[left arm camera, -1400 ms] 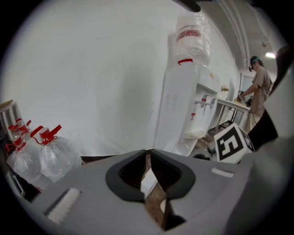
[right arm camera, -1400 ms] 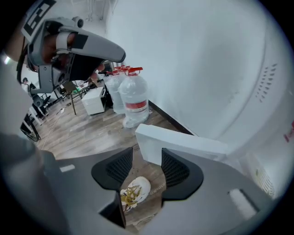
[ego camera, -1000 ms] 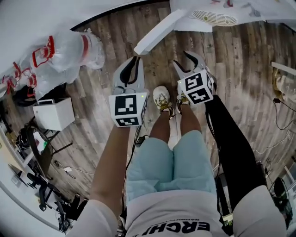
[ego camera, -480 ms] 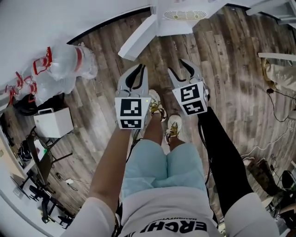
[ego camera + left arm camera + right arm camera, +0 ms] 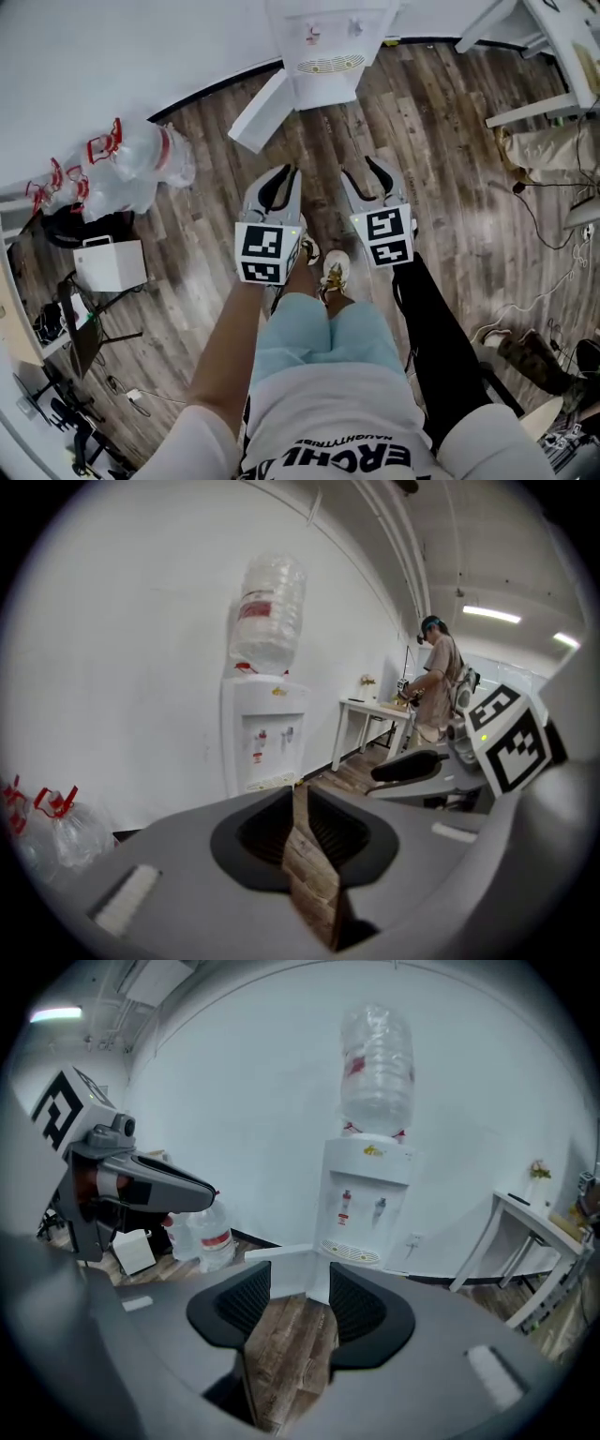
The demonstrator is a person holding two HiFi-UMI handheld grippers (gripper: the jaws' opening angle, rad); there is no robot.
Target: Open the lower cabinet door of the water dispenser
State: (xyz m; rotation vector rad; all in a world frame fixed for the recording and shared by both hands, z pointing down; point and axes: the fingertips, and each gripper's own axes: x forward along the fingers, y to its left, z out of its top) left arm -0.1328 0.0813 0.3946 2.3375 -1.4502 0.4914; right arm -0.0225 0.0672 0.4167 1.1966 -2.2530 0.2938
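The white water dispenser [image 5: 328,37] stands against the wall at the top of the head view, a clear bottle [image 5: 375,1058] on top. Its lower cabinet door [image 5: 258,111] is swung open to the left, edge-on. Both grippers hang over the wooden floor, well short of the dispenser and touching nothing. My left gripper [image 5: 277,183] has its jaws almost together, only a thin slit of floor showing between them [image 5: 298,794]. My right gripper [image 5: 370,173] is open and empty [image 5: 300,1279], with the open door [image 5: 281,1265] beyond its tips.
Empty water bottles [image 5: 141,155] with red handles lie at the left wall, next to a white box [image 5: 111,262]. A white table [image 5: 553,56] and cables [image 5: 553,206] are at the right. Another person [image 5: 436,677] works at a far table. My own legs and shoes [image 5: 333,272] are below.
The person has stepped back: the dispenser and its open door have slid farther away toward the top of the view. Both grippers keep their pose, holding nothing.
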